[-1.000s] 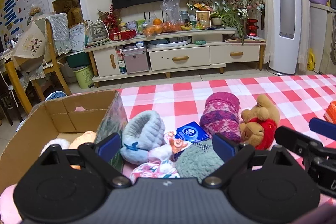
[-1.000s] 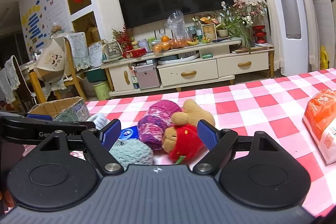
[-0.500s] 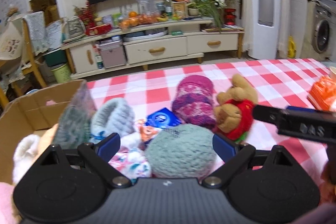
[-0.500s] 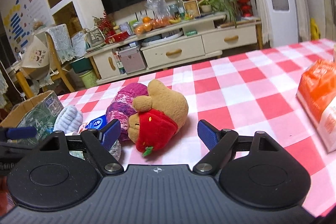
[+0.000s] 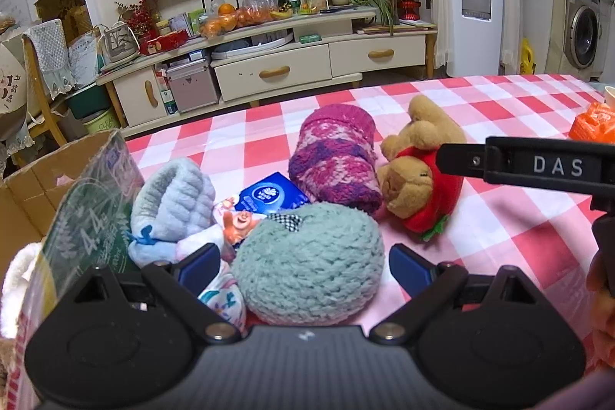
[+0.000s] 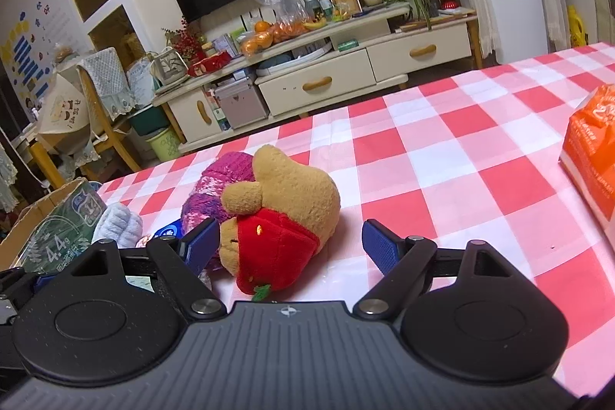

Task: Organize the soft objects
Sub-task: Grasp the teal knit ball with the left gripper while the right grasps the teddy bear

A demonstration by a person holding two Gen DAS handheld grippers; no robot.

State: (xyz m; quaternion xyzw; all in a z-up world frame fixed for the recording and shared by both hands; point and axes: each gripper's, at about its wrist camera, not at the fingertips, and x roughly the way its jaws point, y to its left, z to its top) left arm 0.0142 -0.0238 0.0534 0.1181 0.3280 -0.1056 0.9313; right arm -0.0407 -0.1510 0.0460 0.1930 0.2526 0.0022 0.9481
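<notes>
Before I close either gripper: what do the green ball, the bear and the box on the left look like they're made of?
Green ball: chunky knitted yarn, matte and fuzzy, loops visible. Bear: short-pile plush, tan, with a red fleece-like top; seams suggest stuffed fabric. Box: corrugated cardboard, raw brown inside, glossy green print outside. All but the box look soft.

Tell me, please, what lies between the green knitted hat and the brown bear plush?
In the left wrist view, only bare checked tablecloth separates the green knitted hat from the bear plush.
</notes>
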